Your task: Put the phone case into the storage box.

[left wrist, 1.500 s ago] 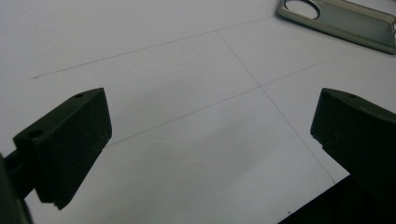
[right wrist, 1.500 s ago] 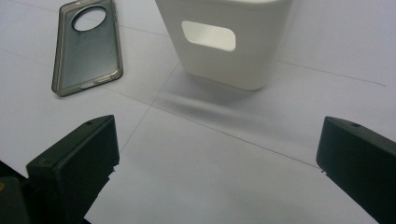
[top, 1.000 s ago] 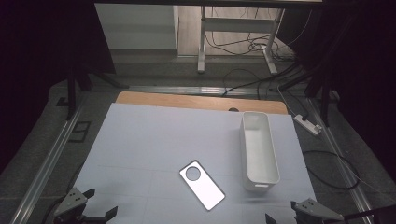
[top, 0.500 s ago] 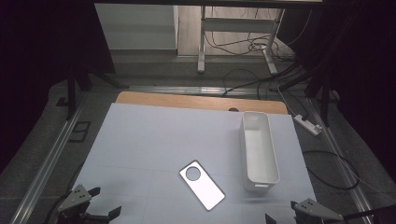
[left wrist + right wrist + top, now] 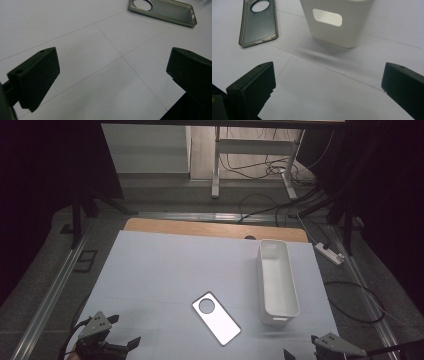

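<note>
Tongs, left [image 5: 122, 344] and right [image 5: 329, 90], gape empty near the table edge, phone case [image 5: 216, 317] seemingly beyond.

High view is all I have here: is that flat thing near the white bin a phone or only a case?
Observer: Only a phone case; the right gripper view shows it hollow, inner side up, with a round camera cutout.
Operator: Does the bin have handles?
Observer: The white bin has a rounded rectangular handle slot in its near end wall.
Operator: Are the grippers holding anything?
Observer: No. The left gripper and right gripper each show jaws wide apart over bare white table cover.
</note>
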Demonstrator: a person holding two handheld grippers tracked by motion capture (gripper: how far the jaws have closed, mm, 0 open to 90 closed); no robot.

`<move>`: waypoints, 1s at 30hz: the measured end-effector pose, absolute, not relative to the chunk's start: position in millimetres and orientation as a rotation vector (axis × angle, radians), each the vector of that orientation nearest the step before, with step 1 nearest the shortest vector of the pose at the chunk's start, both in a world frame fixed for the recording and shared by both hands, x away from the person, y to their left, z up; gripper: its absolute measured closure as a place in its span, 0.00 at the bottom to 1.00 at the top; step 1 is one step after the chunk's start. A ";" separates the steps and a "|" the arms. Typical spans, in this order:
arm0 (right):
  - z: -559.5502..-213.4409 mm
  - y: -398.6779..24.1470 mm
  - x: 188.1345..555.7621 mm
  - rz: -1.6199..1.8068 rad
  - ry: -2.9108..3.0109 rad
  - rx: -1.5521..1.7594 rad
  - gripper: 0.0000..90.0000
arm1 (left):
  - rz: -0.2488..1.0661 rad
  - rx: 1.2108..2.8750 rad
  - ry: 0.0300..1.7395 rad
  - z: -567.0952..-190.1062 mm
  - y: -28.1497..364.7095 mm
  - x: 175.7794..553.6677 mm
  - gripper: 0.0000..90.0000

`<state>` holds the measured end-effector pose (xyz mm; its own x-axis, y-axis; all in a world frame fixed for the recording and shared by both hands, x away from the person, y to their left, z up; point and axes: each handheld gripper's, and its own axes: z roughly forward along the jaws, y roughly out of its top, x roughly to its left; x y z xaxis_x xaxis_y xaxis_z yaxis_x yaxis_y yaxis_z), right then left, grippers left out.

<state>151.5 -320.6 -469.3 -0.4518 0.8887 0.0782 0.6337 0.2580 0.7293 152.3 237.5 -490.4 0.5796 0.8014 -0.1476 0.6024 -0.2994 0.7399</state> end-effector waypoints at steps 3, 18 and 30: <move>-469.4 -320.4 151.6 1.011 2.188 1.392 0.00 | 0.321 2.033 1.108 -490.0 232.0 155.4 0.00; -469.8 -319.8 152.1 1.005 2.196 1.385 0.00 | 0.281 2.094 1.045 -486.7 199.6 174.4 0.00; -469.9 -319.2 152.6 0.998 2.203 1.387 0.00 | 0.240 2.137 1.013 -481.3 171.6 198.7 0.00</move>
<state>152.6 -319.2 -469.9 -0.4587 0.8857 0.0717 0.6379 0.2720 0.7205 198.7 171.6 -481.3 0.6696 0.7297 -0.1387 0.5897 -0.4087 0.6965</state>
